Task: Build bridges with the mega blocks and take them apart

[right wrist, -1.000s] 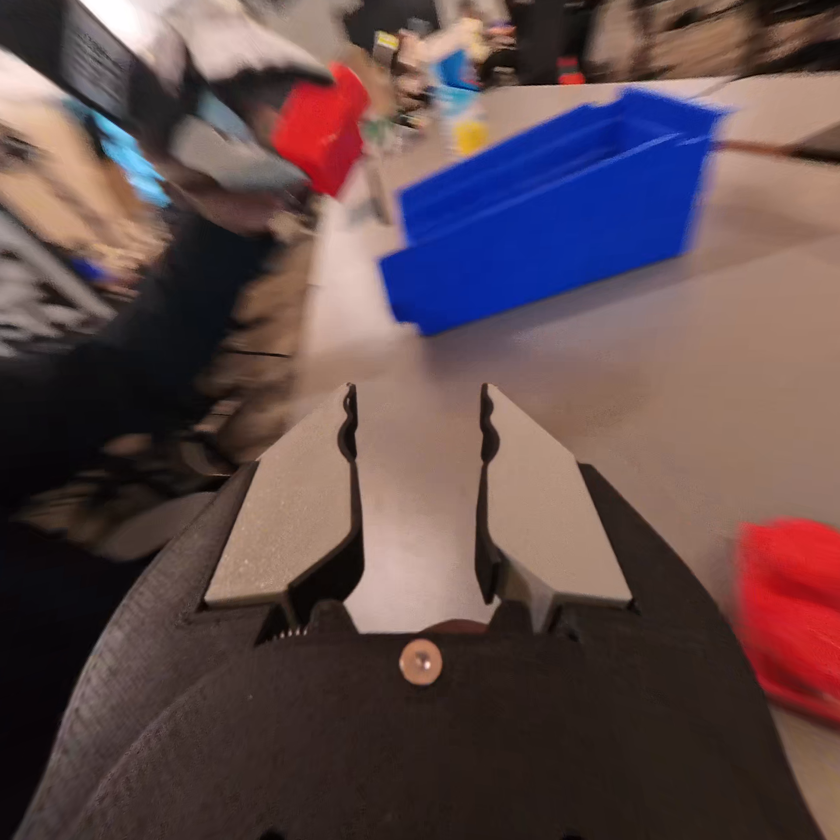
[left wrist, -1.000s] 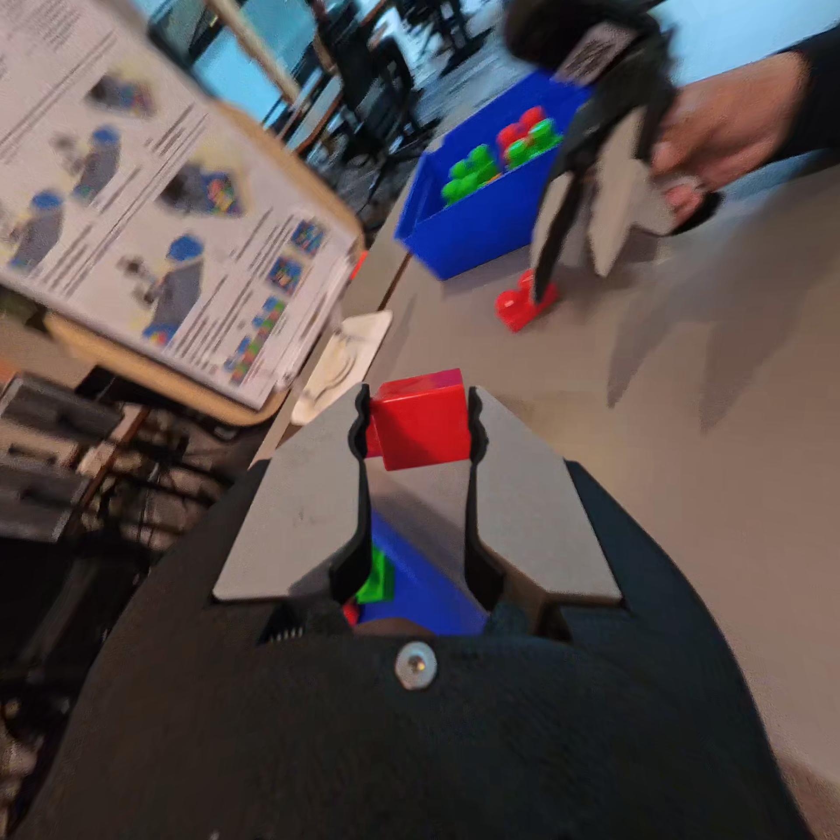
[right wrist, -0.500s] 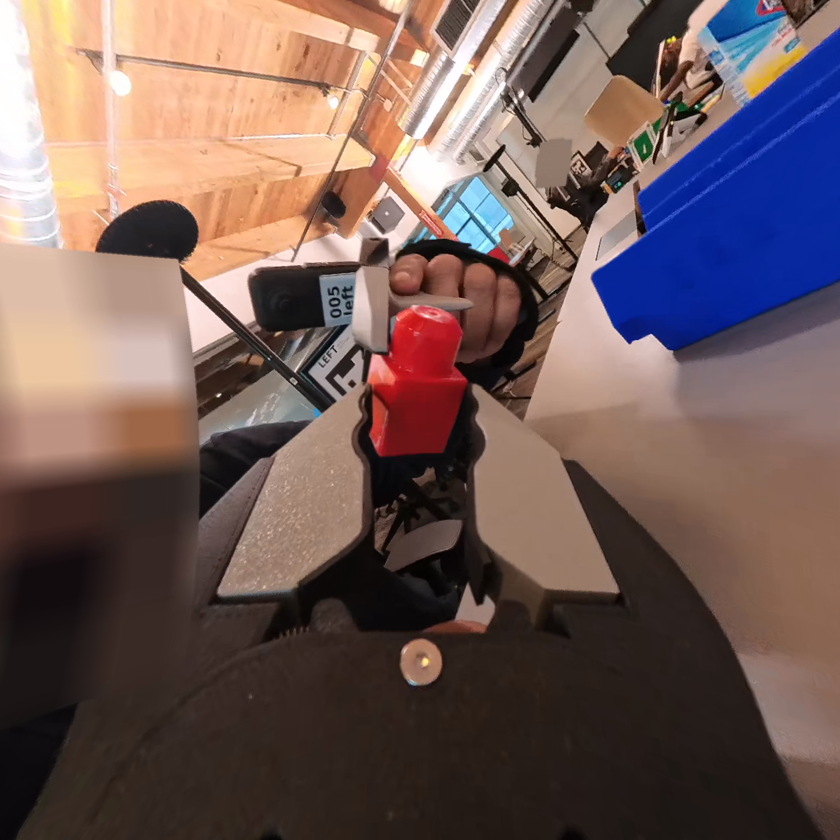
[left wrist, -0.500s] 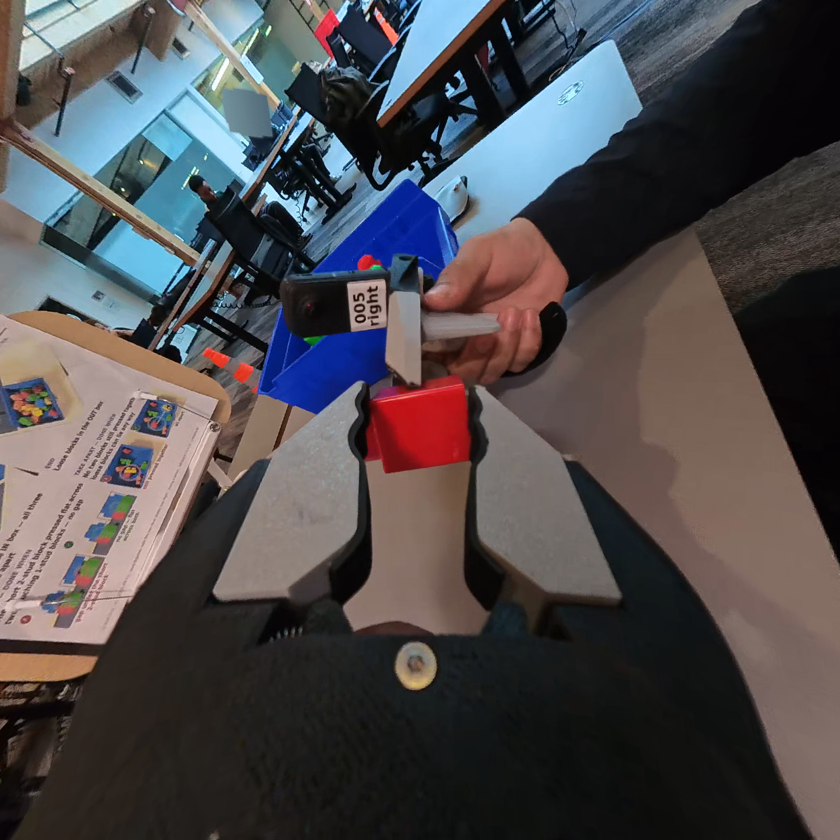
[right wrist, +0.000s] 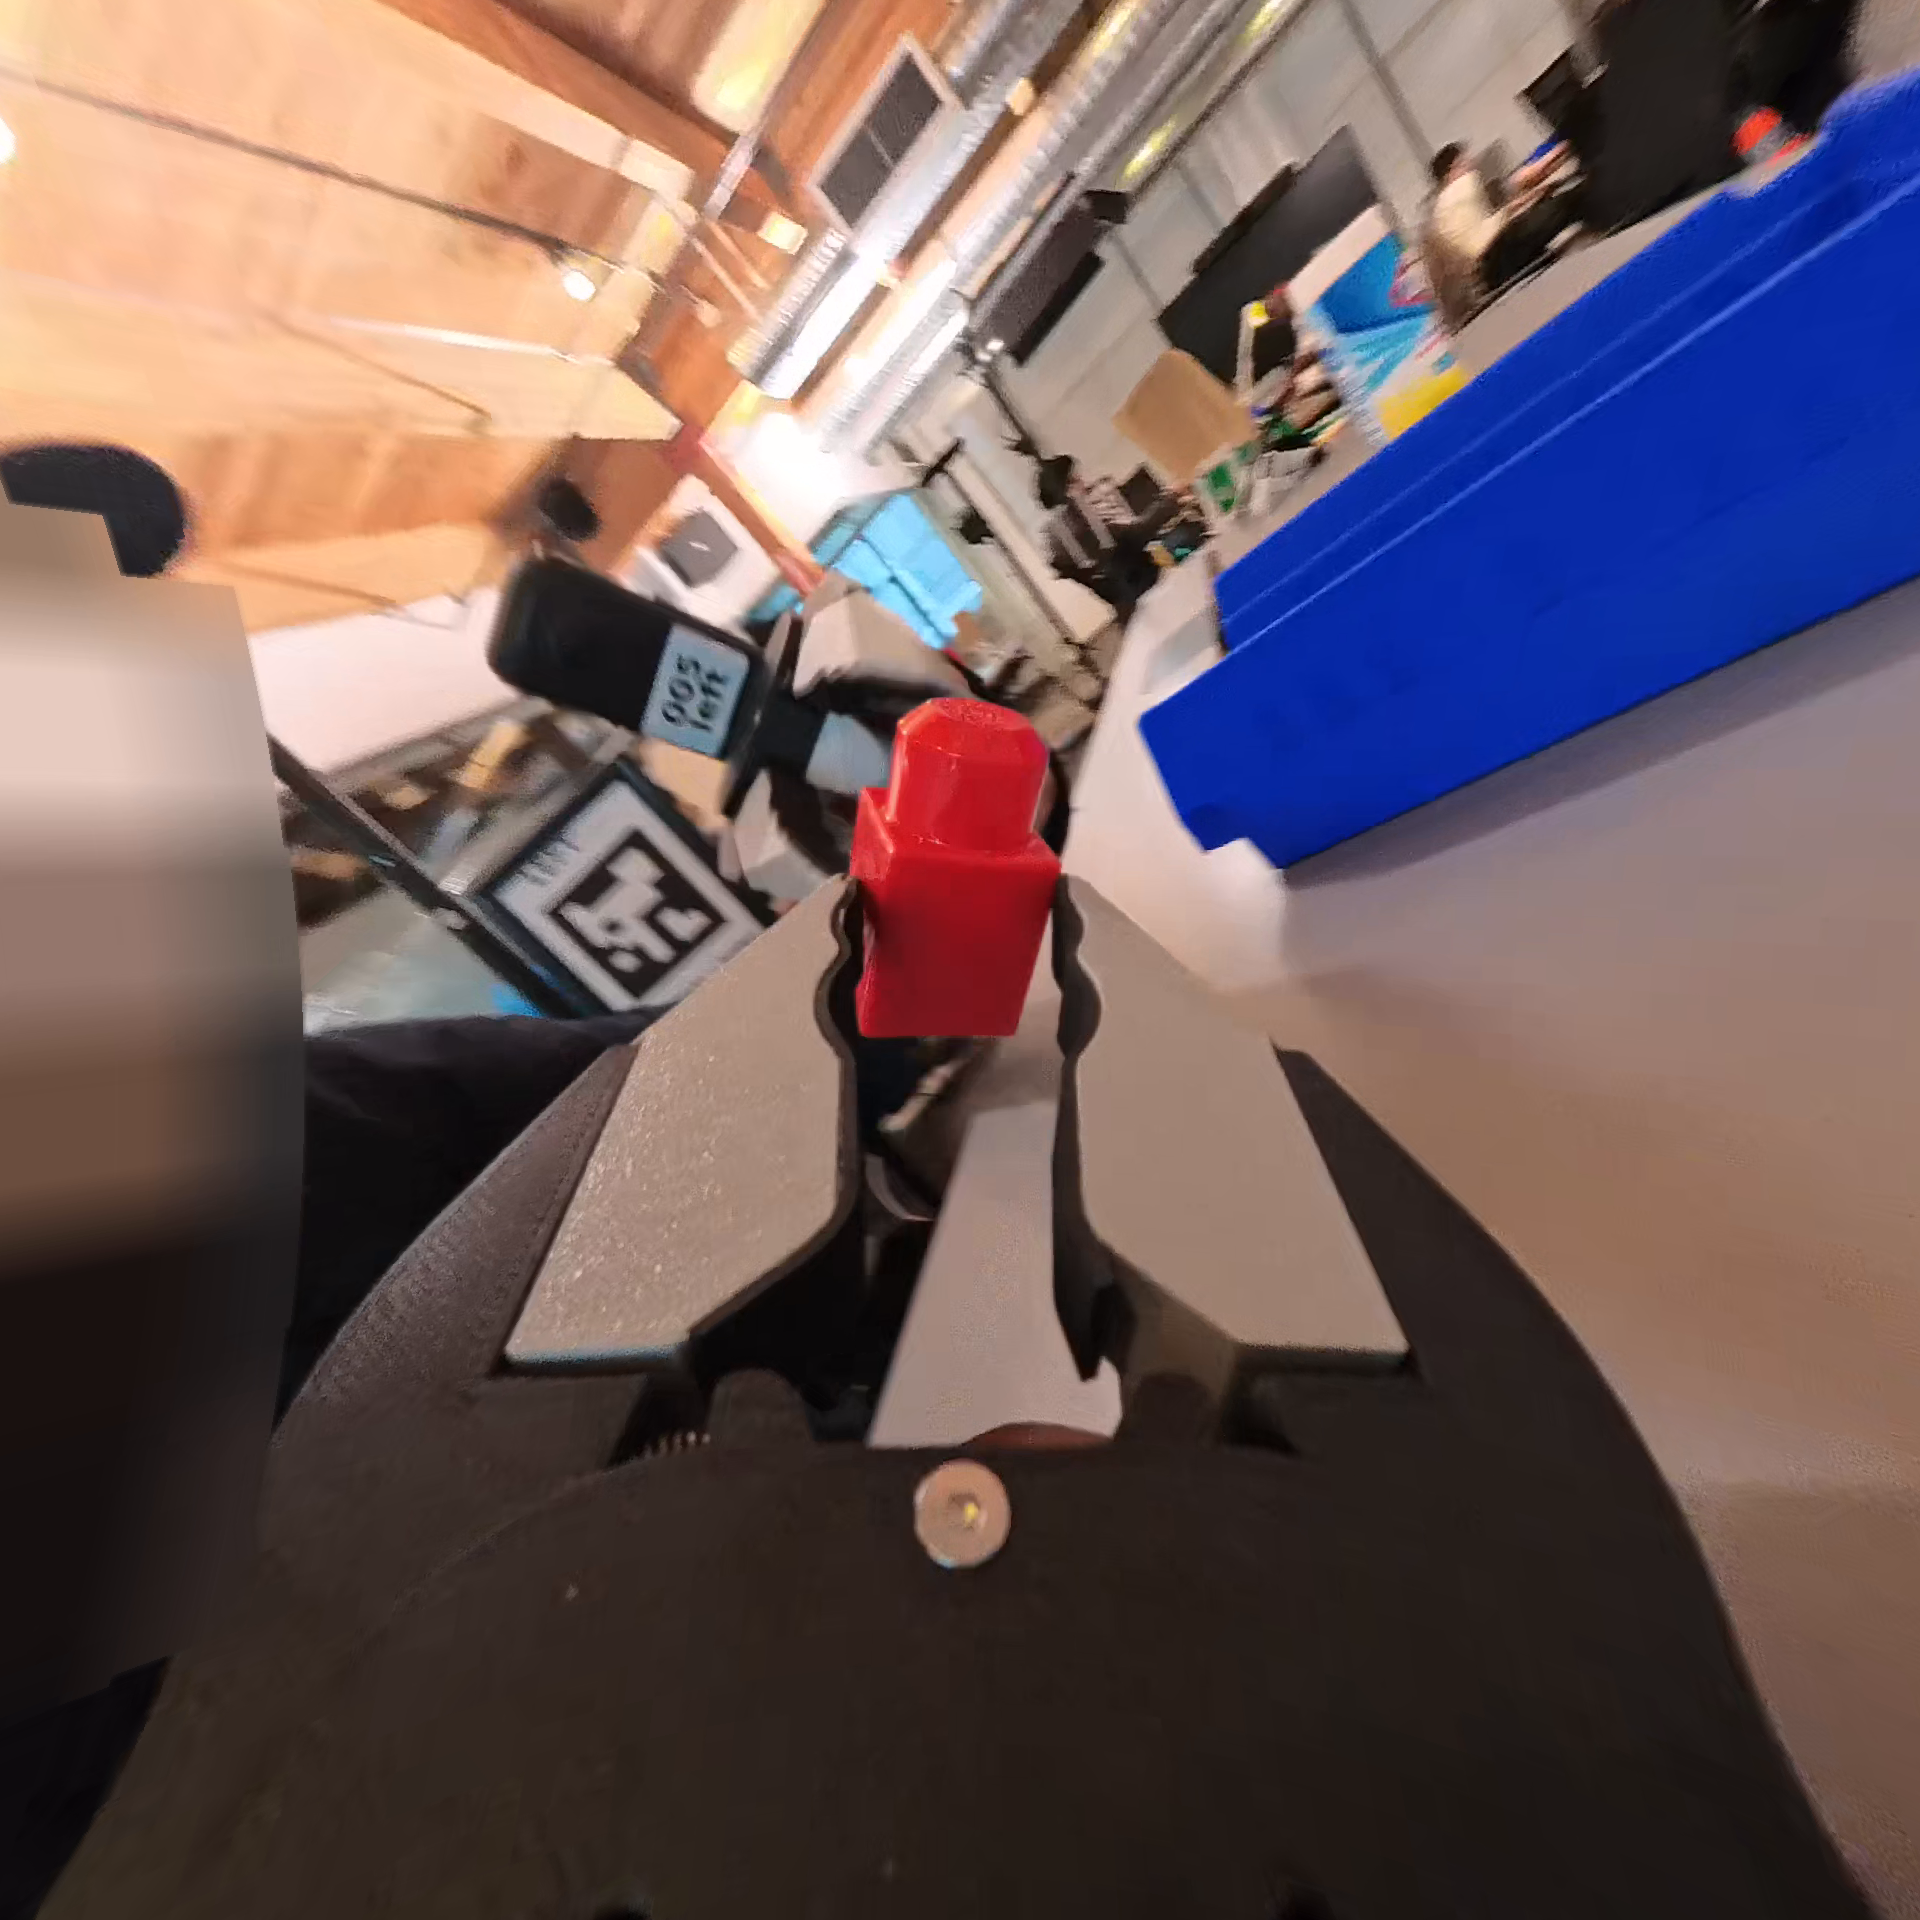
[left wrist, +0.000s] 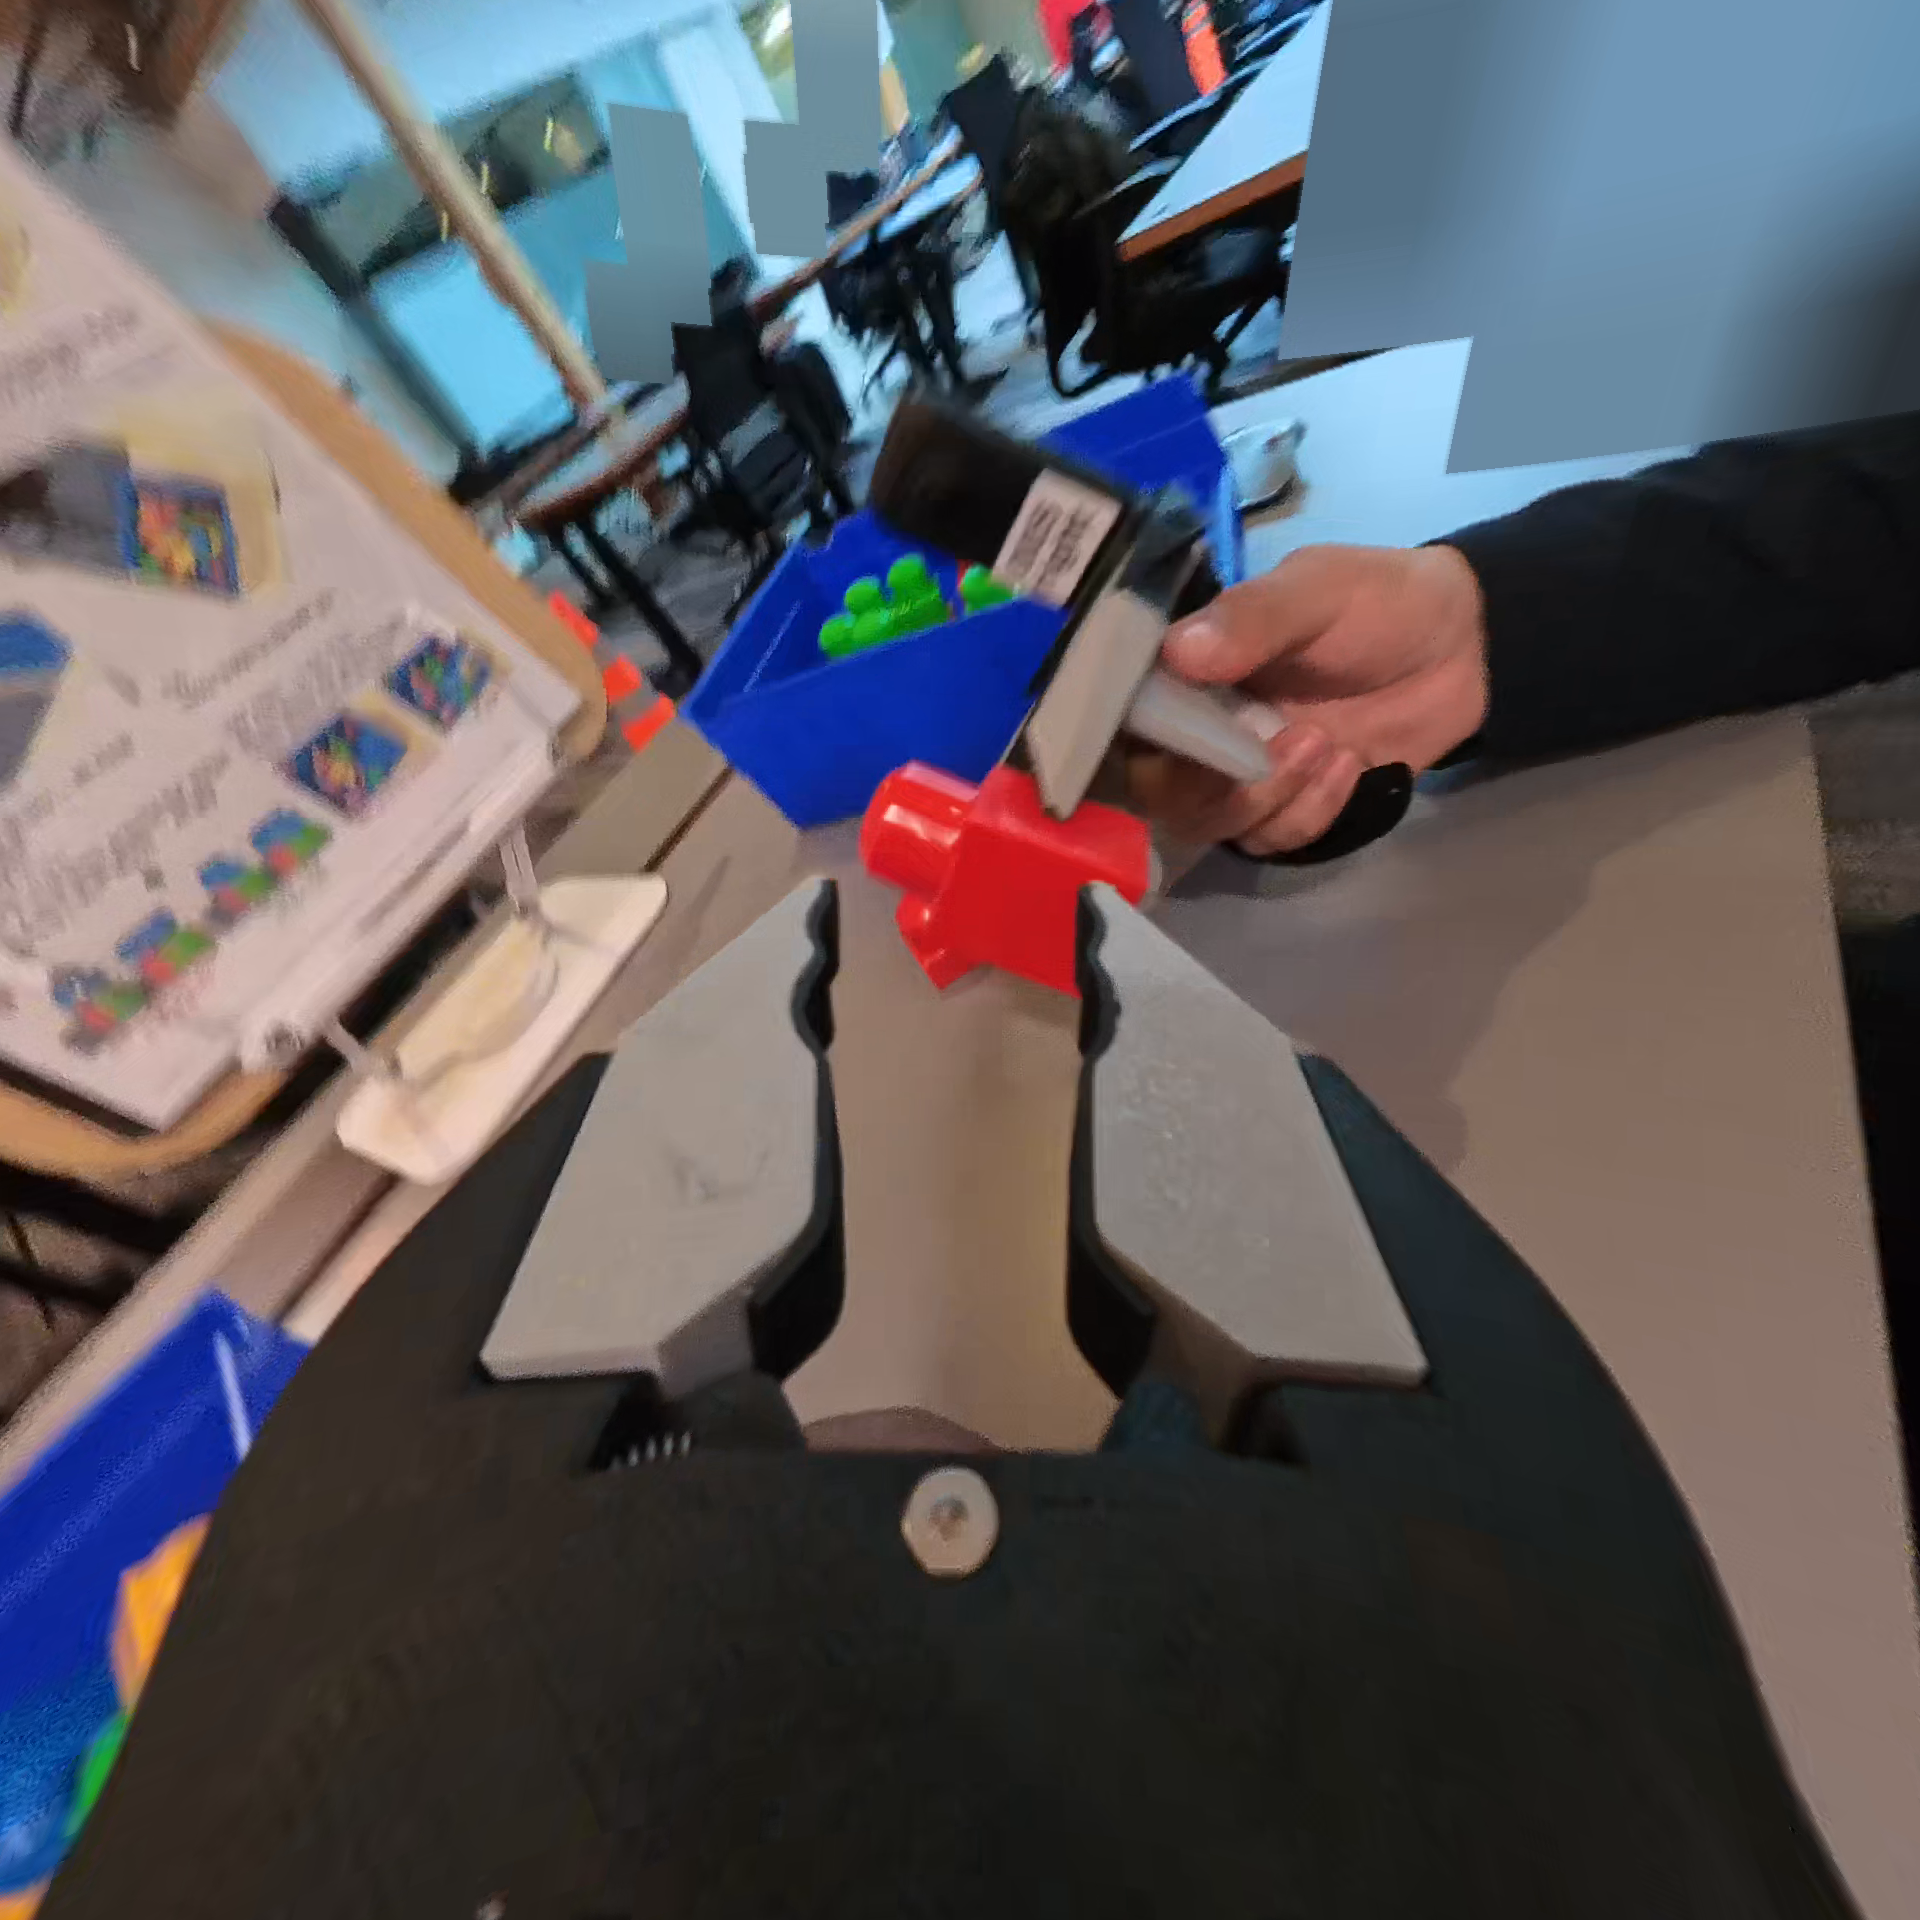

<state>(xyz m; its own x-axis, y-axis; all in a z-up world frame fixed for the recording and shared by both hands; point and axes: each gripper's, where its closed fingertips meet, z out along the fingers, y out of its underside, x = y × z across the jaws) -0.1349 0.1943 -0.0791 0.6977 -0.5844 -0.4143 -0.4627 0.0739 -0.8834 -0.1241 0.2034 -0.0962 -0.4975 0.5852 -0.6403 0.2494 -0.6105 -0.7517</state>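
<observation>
White instruction sheets (left wrist: pixel 208 727) stand at the far left beside the grey counter (left wrist: pixel 1507 1091). Left tool (left wrist: pixel 956 956) gapes with nothing clamped; its left finger is clear of the red block (left wrist: pixel 997 894), which lies against the right one. Behind, a blue bin (left wrist: pixel 883 707) holds green blocks (left wrist: pixel 883 613). Right tool (right wrist: pixel 954 935) clamps that red block (right wrist: pixel 951 914), a hand (left wrist: pixel 1320 686) holding it.

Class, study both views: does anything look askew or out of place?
The red block is held off the table, tipped sideways with its stud pointing left, gripped by the right gripper. The left gripper stands open beside it, holding nothing.
</observation>
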